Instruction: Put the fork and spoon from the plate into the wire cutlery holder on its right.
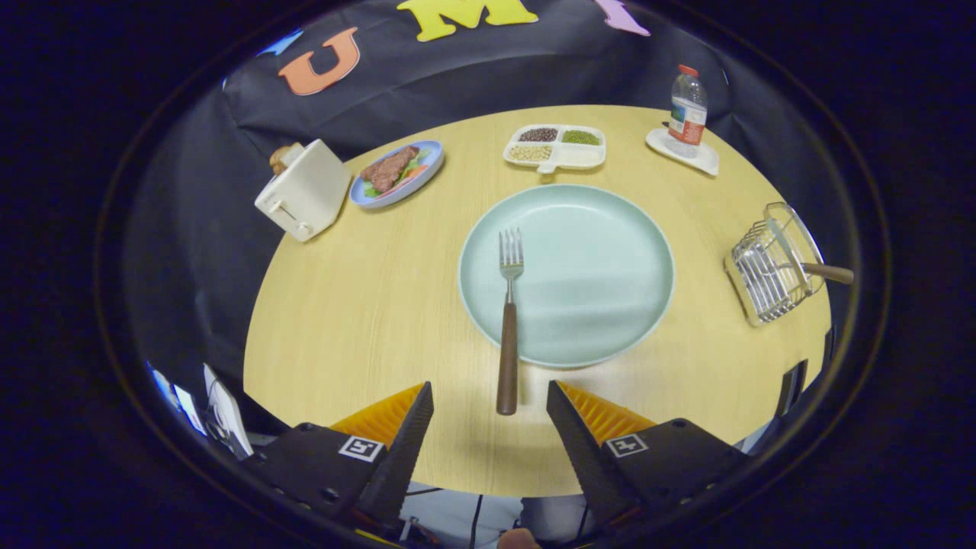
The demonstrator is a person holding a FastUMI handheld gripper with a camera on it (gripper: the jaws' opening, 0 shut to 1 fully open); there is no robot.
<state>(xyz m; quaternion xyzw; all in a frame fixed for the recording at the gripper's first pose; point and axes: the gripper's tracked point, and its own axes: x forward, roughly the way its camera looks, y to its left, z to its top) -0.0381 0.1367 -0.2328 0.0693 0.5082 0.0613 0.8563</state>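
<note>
- Presently your gripper (489,396) hangs over the near edge of the round wooden table (343,320), its fingers spread wide apart and pinching nothing.
- Your fork (508,324) lies just ahead of the fingers, lined up with the gap between them: the brown handle end rests on the table, the shaft crosses the rim, and the tines lie on the left part of the pale green plate (602,267).
- Your wire cutlery holder (772,265) stands to the right of the plate, near the table edge, well apart from the fingers; a brown handle (827,271) sticks out of it. What that handle belongs to cannot be told.
- Beyond the plate you have a divided dish of grains (556,148), a water bottle (688,107) on a white coaster (705,160), a blue plate of food (397,173) and a cream toaster (303,191).
</note>
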